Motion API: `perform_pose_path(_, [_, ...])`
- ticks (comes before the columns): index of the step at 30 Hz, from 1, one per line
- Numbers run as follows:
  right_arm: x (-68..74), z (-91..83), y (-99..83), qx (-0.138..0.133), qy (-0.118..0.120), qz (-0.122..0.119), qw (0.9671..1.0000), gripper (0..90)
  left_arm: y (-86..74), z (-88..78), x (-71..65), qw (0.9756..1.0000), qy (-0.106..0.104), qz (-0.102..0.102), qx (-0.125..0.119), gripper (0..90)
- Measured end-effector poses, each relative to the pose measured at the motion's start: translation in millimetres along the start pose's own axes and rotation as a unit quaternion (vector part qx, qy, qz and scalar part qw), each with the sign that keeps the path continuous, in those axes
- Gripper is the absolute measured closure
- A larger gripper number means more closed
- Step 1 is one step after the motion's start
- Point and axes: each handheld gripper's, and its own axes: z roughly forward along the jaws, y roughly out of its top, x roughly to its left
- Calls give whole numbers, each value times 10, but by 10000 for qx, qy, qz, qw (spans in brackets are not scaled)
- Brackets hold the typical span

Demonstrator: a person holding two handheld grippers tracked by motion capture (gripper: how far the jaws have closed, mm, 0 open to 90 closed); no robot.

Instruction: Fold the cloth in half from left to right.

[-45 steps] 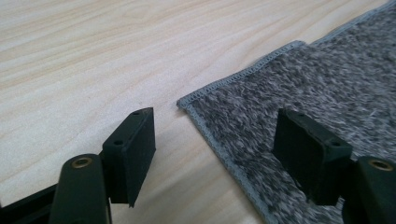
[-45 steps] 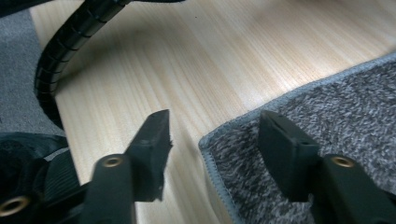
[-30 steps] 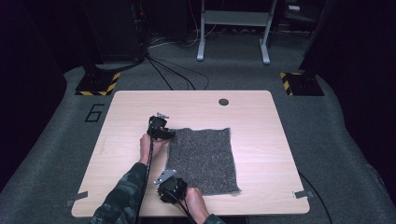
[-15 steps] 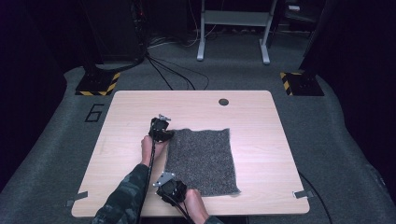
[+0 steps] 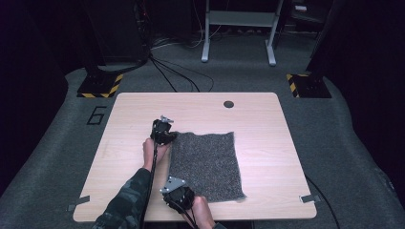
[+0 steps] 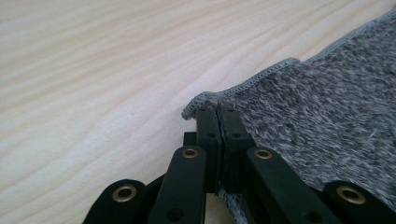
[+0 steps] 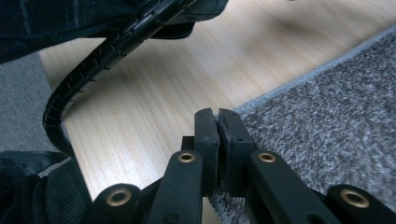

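Wooden table [image 5: 267, 129]: grey fleece cloth [image 5: 206, 164] laid flat, right of centre toward near edge. Both left-side corners pinched: far corner clamped in closed jaws of left gripper [image 6: 218, 112], near corner in closed jaws of right gripper [image 7: 217, 116]. Fold or lift judged in hand; matched raising of both corners called for next. Small round table hole [image 5: 229, 104] noted beyond cloth, well apart. Nothing seen in way.

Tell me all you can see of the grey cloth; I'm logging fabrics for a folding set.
The cloth is a roughly square piece of speckled grey, fuzzy, towel-like fabric with a stitched hem. It lies spread nearly flat on the wooden table, right of centre and toward the near edge. The left gripper is shut on its far left corner, which is slightly lifted and curled. The right gripper is shut on its near left corner. Nothing else touches it.
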Motion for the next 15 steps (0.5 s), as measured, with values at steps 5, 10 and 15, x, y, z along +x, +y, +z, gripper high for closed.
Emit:
perform_pose_path(5, [-11,-90,47,-139,23,-24,9999,870,83,-148,37,9999,-23,-38,-152,888])
perform_pose_path(10, [-19,-183,117,-342,-8,-60,9994,871,178,-283,64,9996,24,-8,-293,887])
perform_pose_path(15, [-27,-282,215,-600,-50,-24,9982,872,282,-435,112,9991,161,-34,-402,888])
